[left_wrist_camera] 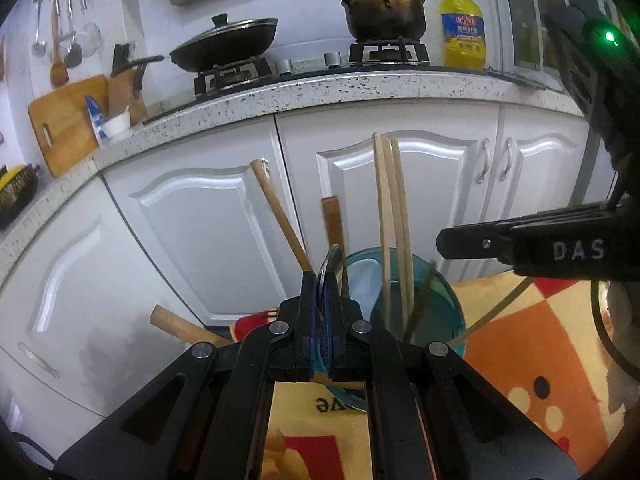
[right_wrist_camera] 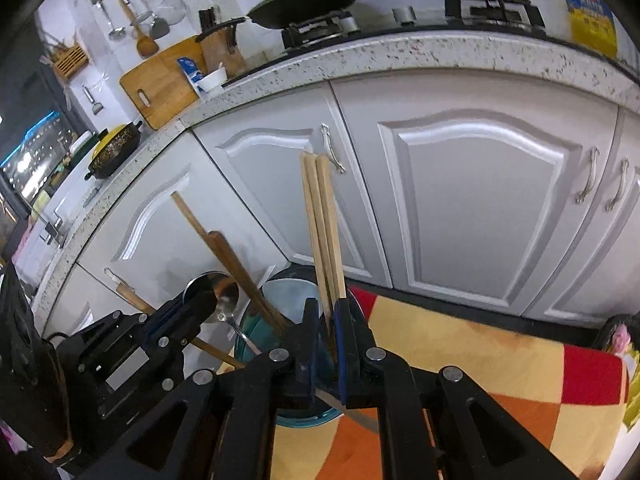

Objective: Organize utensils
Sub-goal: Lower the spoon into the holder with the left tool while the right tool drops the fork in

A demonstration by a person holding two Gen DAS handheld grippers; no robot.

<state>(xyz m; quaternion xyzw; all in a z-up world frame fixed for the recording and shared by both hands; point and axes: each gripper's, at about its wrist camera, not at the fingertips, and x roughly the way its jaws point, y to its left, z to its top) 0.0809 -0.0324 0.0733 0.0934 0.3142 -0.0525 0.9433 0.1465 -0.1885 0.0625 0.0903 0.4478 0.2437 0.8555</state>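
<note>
A teal round holder (left_wrist_camera: 436, 308) (right_wrist_camera: 256, 340) stands on the patterned mat, with wooden-handled utensils (left_wrist_camera: 280, 216) (right_wrist_camera: 240, 272) leaning in it. My left gripper (left_wrist_camera: 322, 276) (right_wrist_camera: 192, 312) is shut on a metal spoon (left_wrist_camera: 332, 260) (right_wrist_camera: 218, 294). The spoon's bowl points up, just left of the holder's rim. My right gripper (right_wrist_camera: 326, 312) is shut on a bundle of pale wooden chopsticks (right_wrist_camera: 322, 220) (left_wrist_camera: 390, 220) that stand upright over the holder. In the left wrist view the right gripper (left_wrist_camera: 480, 242) reaches in from the right, above the holder.
An orange, red and yellow mat (left_wrist_camera: 520, 340) (right_wrist_camera: 460, 360) covers the floor in front of white cabinet doors (left_wrist_camera: 200, 220) (right_wrist_camera: 480, 200). Another wooden handle (left_wrist_camera: 180, 326) lies low on the left. Above, the speckled counter (left_wrist_camera: 320, 88) carries a stove, wok, pot and oil bottle.
</note>
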